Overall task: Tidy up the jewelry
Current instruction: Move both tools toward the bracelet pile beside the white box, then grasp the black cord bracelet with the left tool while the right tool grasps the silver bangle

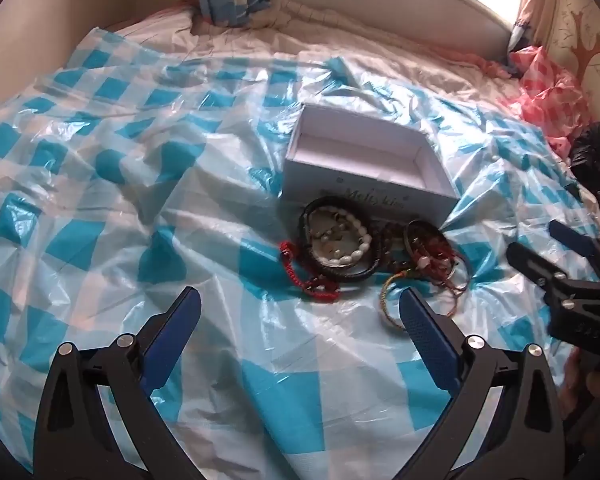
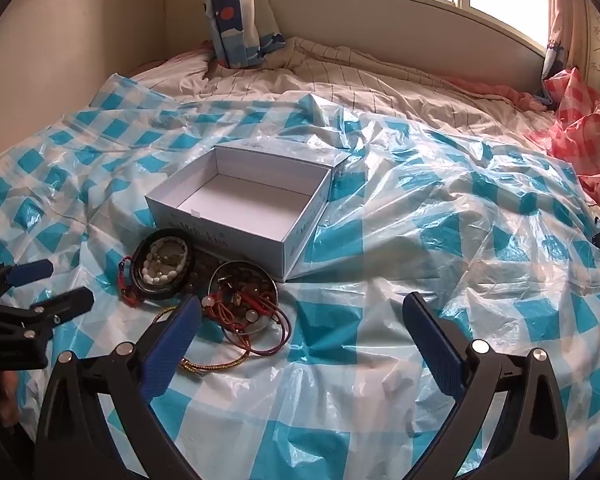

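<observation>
On the bed, over a crinkled plastic sheet checked in blue and white, a heap of jewelry lies just in front of a white box. The box is open and shallow, its inside bare white card, with faint printed lettering along the near wall.

The heap is a tangle of bracelets. A dark, thick bangle rings a string of white pearl-like beads, which curls around some small pale pieces too fine to make out. At its left edge a red braided cord trails out onto the sheet. To the right a thin metal hoop encloses red threads and a few round pale beads, with purple-brown elastic loops spilling from it. Nearest the camera, a yellow-gold woven band lies flat on the plastic. The near wall of the box touches or nearly touches the dark bangle and the hoop.

The left tongs hover above the sheet just short of the heap, spread wide with nothing between them. The right tongs are likewise spread wide and empty, one blue pad overlapping the gold band in view; whether it touches I cannot tell.

Behind the sheet lie a striped quilt and a pink checked plastic bundle.
</observation>
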Demonstrator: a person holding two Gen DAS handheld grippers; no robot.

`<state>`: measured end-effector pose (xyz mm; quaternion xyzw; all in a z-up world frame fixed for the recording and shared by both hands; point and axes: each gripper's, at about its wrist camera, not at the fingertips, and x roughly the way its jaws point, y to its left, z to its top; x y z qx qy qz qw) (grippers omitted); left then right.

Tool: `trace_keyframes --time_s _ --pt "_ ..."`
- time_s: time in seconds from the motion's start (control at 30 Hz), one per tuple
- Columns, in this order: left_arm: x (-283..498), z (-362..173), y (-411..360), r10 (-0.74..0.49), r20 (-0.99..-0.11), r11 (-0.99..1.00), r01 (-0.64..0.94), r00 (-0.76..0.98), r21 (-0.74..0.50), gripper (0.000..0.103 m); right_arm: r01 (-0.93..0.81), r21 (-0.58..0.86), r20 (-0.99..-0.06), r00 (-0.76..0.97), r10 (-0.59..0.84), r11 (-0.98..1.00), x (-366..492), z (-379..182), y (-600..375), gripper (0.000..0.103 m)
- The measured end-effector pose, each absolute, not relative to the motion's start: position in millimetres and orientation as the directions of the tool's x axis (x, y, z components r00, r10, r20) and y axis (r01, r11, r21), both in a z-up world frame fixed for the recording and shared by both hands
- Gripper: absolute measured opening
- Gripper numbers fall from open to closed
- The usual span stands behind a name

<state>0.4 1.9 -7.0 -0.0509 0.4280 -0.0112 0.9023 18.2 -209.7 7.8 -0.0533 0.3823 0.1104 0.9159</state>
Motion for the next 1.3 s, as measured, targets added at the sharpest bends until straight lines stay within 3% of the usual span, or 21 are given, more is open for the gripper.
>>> trace_keyframes --time_s 0.33,0.6,0.97,1.1,1.17,1.3 --pt "8.1 -10.4 1.0 -0.104 -0.765 0.992 0.014 0.636 -0.123 0.096 -0.244 0.001 -0.741 0.651 0.164 0.97 25.7 -0.7 -210.3 0.097" --pt "40.9 -18.2 -2.8 -0.062 -0.776 0.997 -0.001 0.627 -0.08 0.095 -0.244 0.029 -0.763 0.621 0.179 0.969 43.0 -9.3 -212.5 0.097" --pt "87.2 -43.4 -9.2 -0.074 -0.812 0.997 0.016 0.579 -0.08 0.086 -0.279 0.045 -0.819 0.54 0.196 0.959 75.0 -31.1 -206.0 0.094" --pt "92.1 -50.3 -11.1 -0.078 -0.819 0.996 0.018 0.569 -0.082 0.079 -0.289 0.061 -0.829 0.519 0.21 0.955 83.0 -38.2 -201.8 0.078" --pt "93.7 -52.3 -10.7 -0.079 -0.821 0.996 0.02 0.566 -0.082 0.076 -0.29 0.068 -0.834 0.509 0.214 0.955 88.5 -42.7 -198.8 0.076" --pt "93.3 -54.8 -9.8 -0.075 -0.821 0.997 0.019 0.566 -0.077 0.068 -0.302 0.094 -0.844 0.482 0.237 0.949 94.5 -50.2 -192.7 0.063"
